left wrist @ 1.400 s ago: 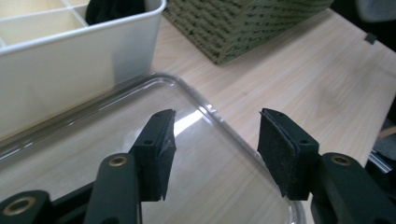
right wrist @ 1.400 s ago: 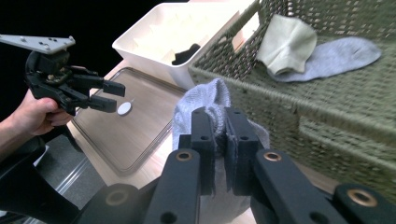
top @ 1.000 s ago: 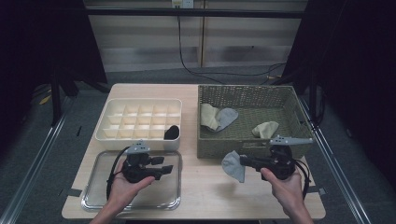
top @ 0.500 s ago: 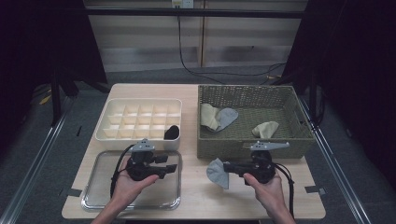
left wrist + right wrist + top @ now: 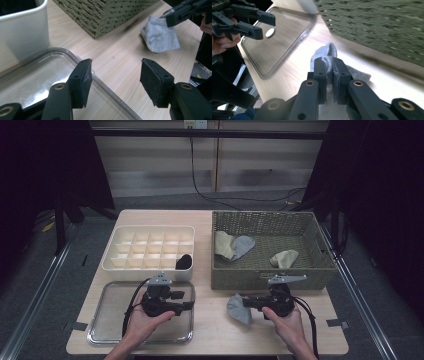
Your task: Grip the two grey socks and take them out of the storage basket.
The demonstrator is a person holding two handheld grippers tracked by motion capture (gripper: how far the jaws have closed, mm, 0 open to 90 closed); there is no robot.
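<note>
Apparently a hand-off: lower left of the high view, the left gripper [image 5: 186, 305] waits with jaws apart over the tray [image 5: 102, 330]; lower centre-right, the right gripper [image 5: 246, 302] pinches the grey sock [image 5: 239, 308], which the left must next grasp.

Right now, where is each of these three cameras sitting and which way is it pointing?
High view: fixed above the person's side, looking forward and down at the table; both hands and forearms enter from below.
Left gripper view: rides the left gripper, jaws apart above the clear tray, facing the wicker basket.
Right gripper view: rides the right gripper, clamped on the grey sock, facing the tray.
Shared: both gripper views show sock, tray, basket and the other gripper.
</note>
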